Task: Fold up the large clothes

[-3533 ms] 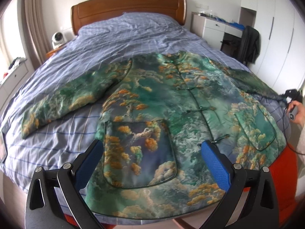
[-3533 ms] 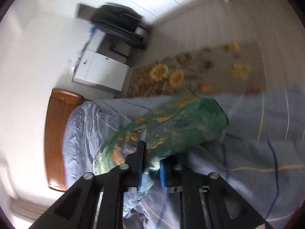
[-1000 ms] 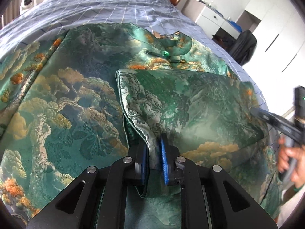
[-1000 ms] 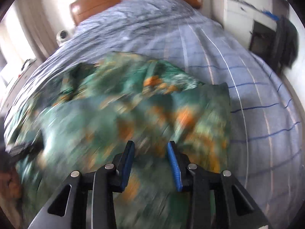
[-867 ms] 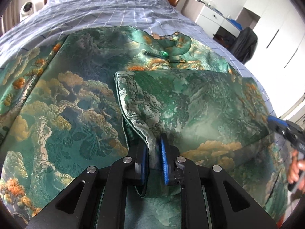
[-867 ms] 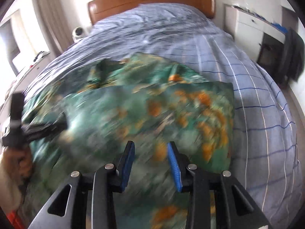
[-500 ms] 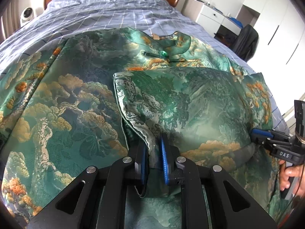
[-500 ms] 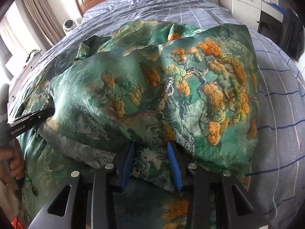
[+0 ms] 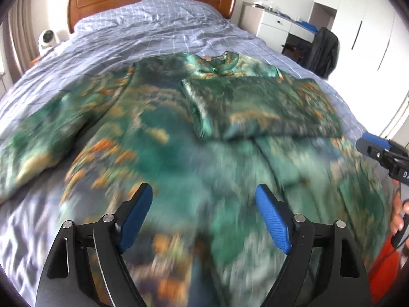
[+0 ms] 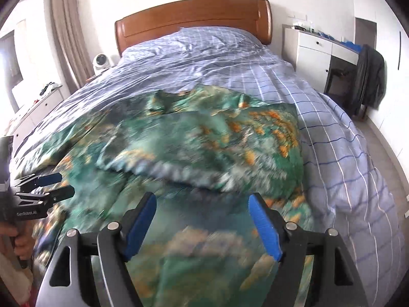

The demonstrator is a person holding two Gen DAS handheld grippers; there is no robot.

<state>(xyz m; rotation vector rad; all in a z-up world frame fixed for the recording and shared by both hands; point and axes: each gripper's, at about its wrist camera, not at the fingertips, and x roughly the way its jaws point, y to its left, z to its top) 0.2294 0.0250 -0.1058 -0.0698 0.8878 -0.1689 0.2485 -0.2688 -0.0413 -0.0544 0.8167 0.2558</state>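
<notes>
A green jacket with orange and gold tree print lies flat on the bed. Its right sleeve lies folded across the chest; the other sleeve stretches out to the left. My left gripper hovers above the lower front, its jaws opening, with nothing between the blue pads. My right gripper hangs above the jacket below the folded sleeve, its jaws opening too, with nothing held. In the left wrist view the right gripper shows at the right edge; in the right wrist view the left gripper shows at the left.
The bed has a blue checked cover and a wooden headboard. A white desk and a chair draped with a dark garment stand to the right. A small white fan sits at the left of the headboard. A hand holds the left gripper.
Both grippers let go of the folded sleeve, opened wide and pulled back and up from the jacket. The sleeve stays folded across the chest.
</notes>
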